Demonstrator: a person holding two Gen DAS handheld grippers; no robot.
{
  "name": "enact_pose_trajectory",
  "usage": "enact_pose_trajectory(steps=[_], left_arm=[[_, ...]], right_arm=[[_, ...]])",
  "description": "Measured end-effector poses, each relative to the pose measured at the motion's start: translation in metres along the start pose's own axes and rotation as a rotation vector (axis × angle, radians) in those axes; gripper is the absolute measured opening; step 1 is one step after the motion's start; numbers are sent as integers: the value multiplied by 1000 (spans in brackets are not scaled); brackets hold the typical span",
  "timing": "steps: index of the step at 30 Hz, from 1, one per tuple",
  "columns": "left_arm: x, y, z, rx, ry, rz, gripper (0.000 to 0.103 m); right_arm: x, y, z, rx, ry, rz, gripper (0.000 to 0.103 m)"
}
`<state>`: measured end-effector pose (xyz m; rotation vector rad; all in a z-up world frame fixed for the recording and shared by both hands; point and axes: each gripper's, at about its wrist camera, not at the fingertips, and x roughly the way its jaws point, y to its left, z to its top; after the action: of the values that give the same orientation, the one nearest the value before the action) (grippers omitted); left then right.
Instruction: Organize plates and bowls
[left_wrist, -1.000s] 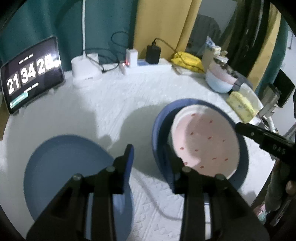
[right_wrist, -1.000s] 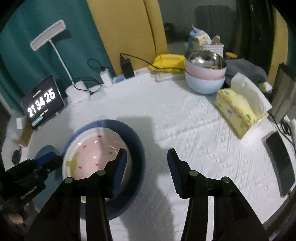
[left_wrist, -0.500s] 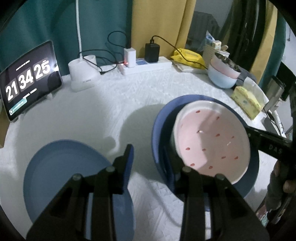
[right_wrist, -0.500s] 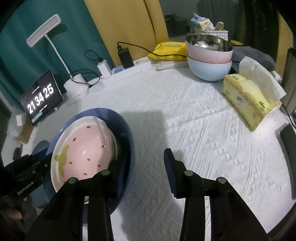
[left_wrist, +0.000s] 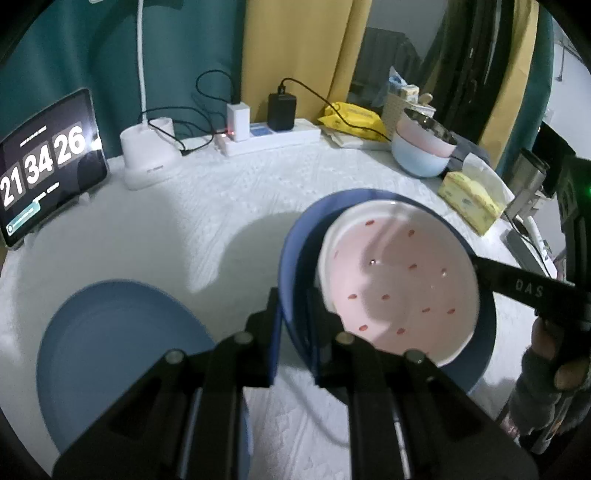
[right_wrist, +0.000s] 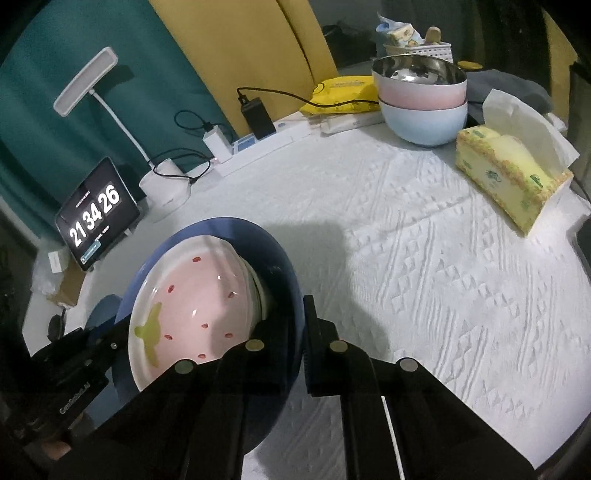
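A dark blue plate (left_wrist: 299, 236) carries a pink strawberry-pattern bowl (left_wrist: 399, 288) and is lifted off the table, tilted. My left gripper (left_wrist: 295, 325) is shut on the plate's near rim. My right gripper (right_wrist: 297, 339) is shut on the opposite rim of the same plate (right_wrist: 229, 229); the pink bowl (right_wrist: 192, 299) sits inside it. A second blue plate (left_wrist: 118, 354) lies flat on the table at the left. Stacked bowls (right_wrist: 421, 99), pink on light blue with a steel one inside, stand at the far right.
A tablet clock (left_wrist: 44, 162), a lamp base (left_wrist: 147, 158) and a power strip (left_wrist: 269, 136) line the table's back edge. A yellow tissue box (right_wrist: 509, 177) sits at the right, a yellow pack (right_wrist: 343, 94) behind the bowls. White textured cloth (right_wrist: 424, 258) covers the table.
Both grippers have closed on opposite rims of the dark blue plate. The plate with the pink bowl has risen and tilted, and the cameras have moved closer to it.
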<state>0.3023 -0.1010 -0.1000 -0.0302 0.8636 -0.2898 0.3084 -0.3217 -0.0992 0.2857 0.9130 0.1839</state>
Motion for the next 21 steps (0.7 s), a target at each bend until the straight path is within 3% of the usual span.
enact_pose_trajectory(steps=[12,21], left_arm=[[-43,21,-1,-30,-79,-29,10],[-79,59,-3,-88,-142,9,10]], right_arm=[[-31,32,0,-26,-55,3,8],[-36,82,6,-89,-77,42,8]])
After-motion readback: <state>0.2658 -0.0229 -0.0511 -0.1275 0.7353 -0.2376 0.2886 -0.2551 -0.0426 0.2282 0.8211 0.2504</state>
